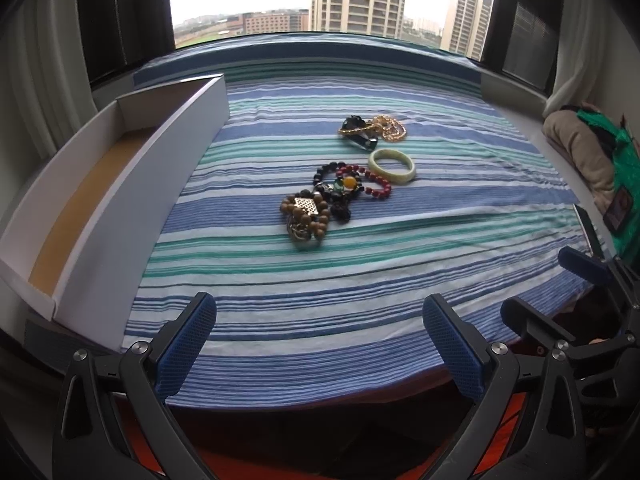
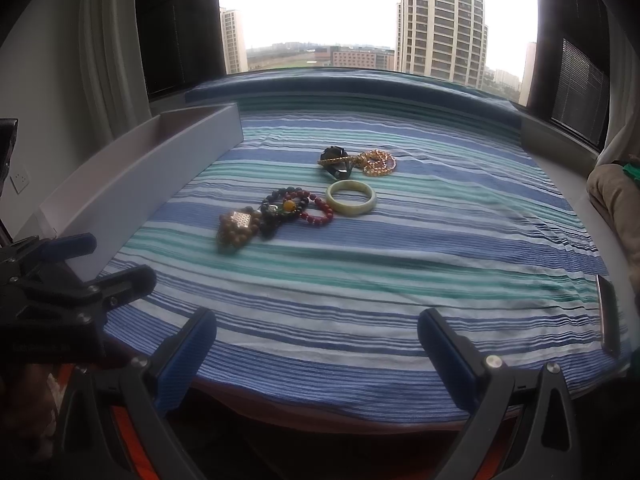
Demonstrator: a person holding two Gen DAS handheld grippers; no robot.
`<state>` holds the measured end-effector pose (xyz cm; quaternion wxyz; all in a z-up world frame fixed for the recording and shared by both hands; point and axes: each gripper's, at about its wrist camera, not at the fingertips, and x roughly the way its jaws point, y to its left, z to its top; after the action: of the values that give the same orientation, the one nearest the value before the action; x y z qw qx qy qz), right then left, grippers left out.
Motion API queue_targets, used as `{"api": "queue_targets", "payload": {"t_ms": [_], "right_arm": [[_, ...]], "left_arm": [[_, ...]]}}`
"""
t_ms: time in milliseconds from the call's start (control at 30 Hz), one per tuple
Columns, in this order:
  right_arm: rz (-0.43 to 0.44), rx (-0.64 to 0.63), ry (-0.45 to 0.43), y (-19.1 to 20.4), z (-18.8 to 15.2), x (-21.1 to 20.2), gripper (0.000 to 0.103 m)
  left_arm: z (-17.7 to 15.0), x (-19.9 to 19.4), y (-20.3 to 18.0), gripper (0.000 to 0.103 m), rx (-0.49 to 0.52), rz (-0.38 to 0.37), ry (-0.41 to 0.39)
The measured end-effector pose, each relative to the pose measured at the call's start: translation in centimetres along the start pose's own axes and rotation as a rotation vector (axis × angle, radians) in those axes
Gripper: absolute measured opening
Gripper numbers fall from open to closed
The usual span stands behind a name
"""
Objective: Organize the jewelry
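Jewelry lies mid-frame on a striped cloth [image 1: 320, 280], beyond both tools. Left tool [image 1: 320, 344] and right tool [image 2: 316, 348] sit at the bottom of their frames, fingers spread, holding nothing. Nearest are brown beads [image 1: 306, 218], then dark beads [image 1: 334, 190], red beads [image 1: 374, 184], a pale bangle [image 1: 392, 165] and, farthest, a gold chain [image 1: 390, 128]. A white box [image 1: 132, 200] stands at left.
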<state>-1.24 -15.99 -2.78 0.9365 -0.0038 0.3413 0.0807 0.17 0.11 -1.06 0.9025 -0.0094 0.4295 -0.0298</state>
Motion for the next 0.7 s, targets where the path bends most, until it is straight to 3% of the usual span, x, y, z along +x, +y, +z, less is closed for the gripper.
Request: {"api": "queue_targets", "payload": {"t_ms": [700], "right_arm": [[0.002,0.001,0.003,0.01,-0.08,0.1,0.102]], "left_arm": [[0.03,0.36,0.08,0.103,0.001,-0.001,0.004]]}}
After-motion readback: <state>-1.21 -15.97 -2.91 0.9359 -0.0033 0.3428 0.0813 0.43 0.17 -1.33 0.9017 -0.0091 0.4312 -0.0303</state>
